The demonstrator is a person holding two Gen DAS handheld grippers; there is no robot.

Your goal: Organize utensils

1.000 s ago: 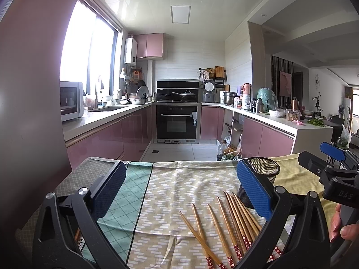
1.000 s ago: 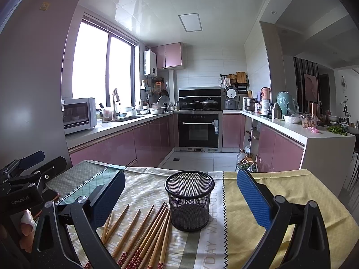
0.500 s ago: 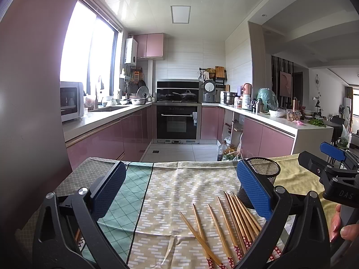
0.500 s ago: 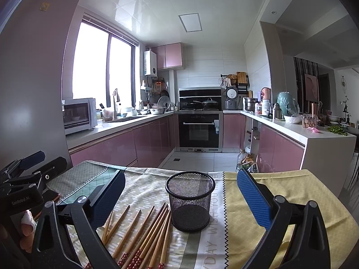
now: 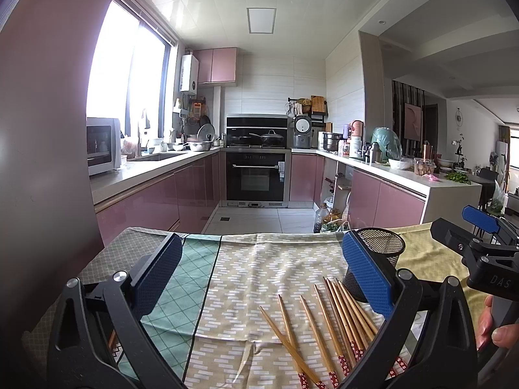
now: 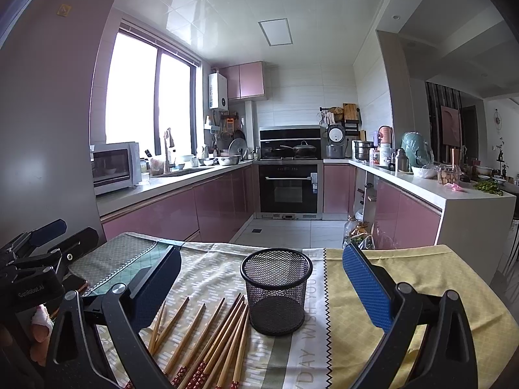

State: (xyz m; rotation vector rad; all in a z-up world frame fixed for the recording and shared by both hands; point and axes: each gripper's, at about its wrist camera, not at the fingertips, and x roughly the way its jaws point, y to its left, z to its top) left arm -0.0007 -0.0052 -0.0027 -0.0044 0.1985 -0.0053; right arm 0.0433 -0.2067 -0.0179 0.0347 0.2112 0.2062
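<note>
1. Chopsticks lie loose on the cloth over the table, fanned out just left of the mesh cup, tips toward it, red patterned ends toward the camera. Nearest ones look to be touching or almost touching the cup base; can't tell which.
2. Cup stands upright and looks empty from the right wrist view. So nothing sorted yet; judged step = start of task, pre-grasp.
3. Right gripper: jaws spread wide, holding nothing, cup framed between them but well short of contact. It hovers above the cloth.
4. Left gripper: also spread wide, empty. In its view the chopsticks sit low and right of centre, cup partly hidden behind its right finger.
5. Each gripper shows in the other's view: right gripper right of the cup, left gripper far left of the cup. Both apart from the chopsticks.
6. Next move, prob.: one gripper drops to the chopsticks, lines jaws across the shafts, closes on one or a small bunch near mid-length, lifts, tips upright, lowers into the cup.
7. Needs: low flat approach, since sticks are thin and lie flat on soft cloth; cloth may bunch up. Other gripper could steady the cup, as light mesh may tip when sticks go in.
</note>
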